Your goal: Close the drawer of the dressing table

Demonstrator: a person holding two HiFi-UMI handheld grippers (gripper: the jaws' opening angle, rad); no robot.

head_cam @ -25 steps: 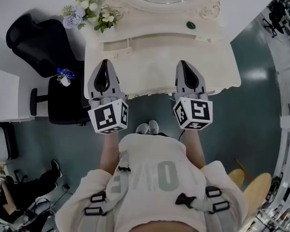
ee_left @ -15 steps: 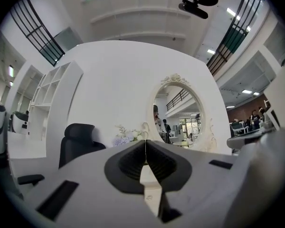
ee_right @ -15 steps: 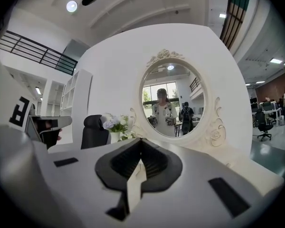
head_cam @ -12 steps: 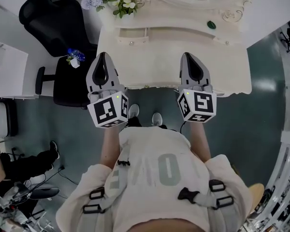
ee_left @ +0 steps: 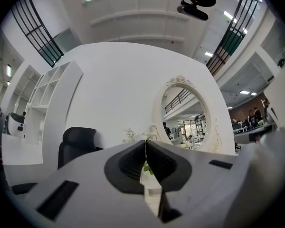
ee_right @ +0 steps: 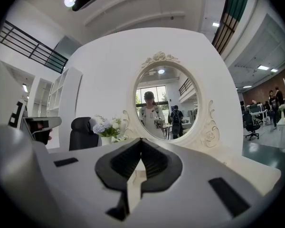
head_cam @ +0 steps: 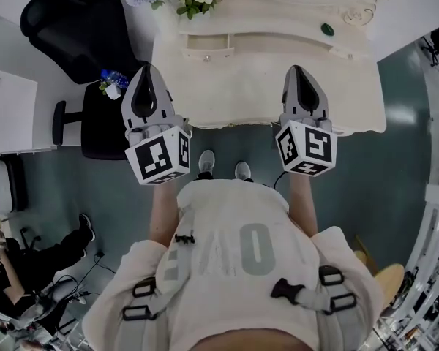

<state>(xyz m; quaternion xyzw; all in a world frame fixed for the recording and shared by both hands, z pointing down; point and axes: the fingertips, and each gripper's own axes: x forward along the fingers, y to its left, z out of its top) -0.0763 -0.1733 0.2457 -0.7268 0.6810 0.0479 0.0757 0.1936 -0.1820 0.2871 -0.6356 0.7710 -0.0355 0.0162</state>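
Left tool (head_cam: 148,68) and right tool (head_cam: 298,70) are both closed and empty, pointing at the dressing table (head_cam: 263,93). Its small drawer (head_cam: 207,46) sits ahead between them, nearer the left tool.

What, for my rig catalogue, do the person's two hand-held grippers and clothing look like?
Both the left hand-held gripper and right hand-held gripper are grey tapered shells with black padded jaw linings, each carrying a white cube with black square markers. The person wears a pale short-sleeved top under grey straps with black buckles.
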